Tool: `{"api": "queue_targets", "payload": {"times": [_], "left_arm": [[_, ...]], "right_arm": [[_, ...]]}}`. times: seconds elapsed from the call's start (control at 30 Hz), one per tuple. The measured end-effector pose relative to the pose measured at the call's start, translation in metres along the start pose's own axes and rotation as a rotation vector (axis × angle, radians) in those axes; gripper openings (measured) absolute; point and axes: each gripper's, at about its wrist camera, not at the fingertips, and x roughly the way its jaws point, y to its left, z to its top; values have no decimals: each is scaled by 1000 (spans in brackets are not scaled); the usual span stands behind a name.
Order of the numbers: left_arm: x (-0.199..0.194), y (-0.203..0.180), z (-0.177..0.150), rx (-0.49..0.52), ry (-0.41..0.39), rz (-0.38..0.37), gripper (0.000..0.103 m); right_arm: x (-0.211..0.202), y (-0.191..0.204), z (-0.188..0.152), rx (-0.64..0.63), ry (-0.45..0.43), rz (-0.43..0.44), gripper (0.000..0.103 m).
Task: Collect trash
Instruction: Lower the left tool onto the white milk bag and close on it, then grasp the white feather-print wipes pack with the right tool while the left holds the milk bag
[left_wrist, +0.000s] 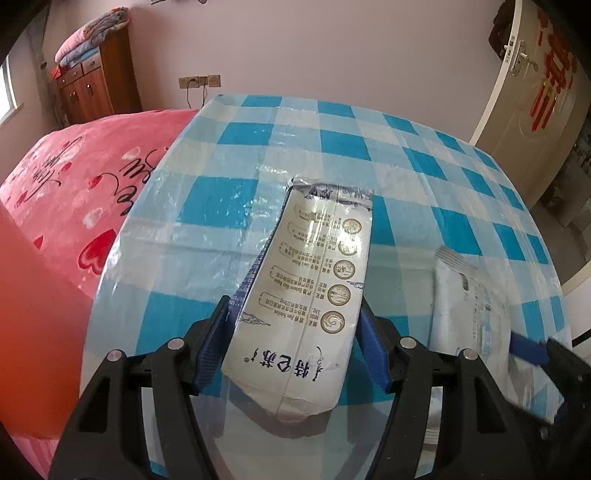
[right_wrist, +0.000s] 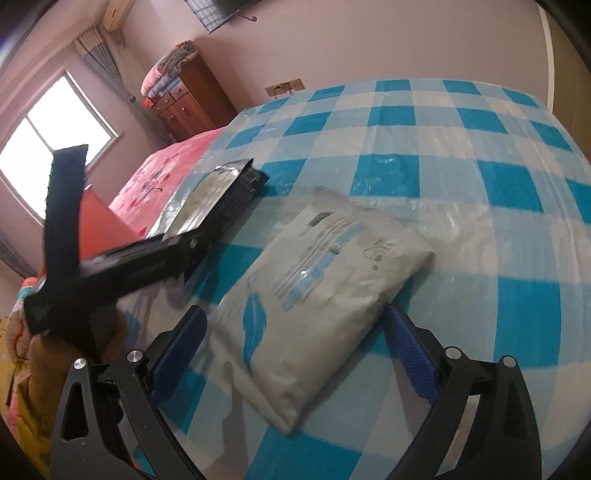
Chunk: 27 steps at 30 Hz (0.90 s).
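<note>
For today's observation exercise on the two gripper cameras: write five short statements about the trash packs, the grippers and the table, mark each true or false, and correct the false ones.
1. The left gripper has its fingers on either side of the white milk pack with gold round emblems. True.
2. The tablecloth is red and white. False: it is blue-and-white checked.
3. The right gripper is shut on nothing. False: its fingers stand open around the white pouch with blue print.
4. Both packs lie on the table. True.
5. The bed cover is green. False: it is pink with red hearts.
</note>
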Motion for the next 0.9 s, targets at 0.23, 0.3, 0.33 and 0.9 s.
{"api": "queue_targets", "payload": {"times": [0.23,0.3,0.33,0.9], "left_arm": [[1,0,1,12,-7,16,65],[2,-1,3,20,-12,36,65],[2,-1,4,21,-13,41,65],[1,0,1,-19,-34,30,65]], "right_arm": [[16,7,14,-39,-4,-36,95],[19,10,15,-59,-3,-54,95],[20,12,16,-70,-3,-62,95],[32,35,1,-274,-13,-232,85]]}}
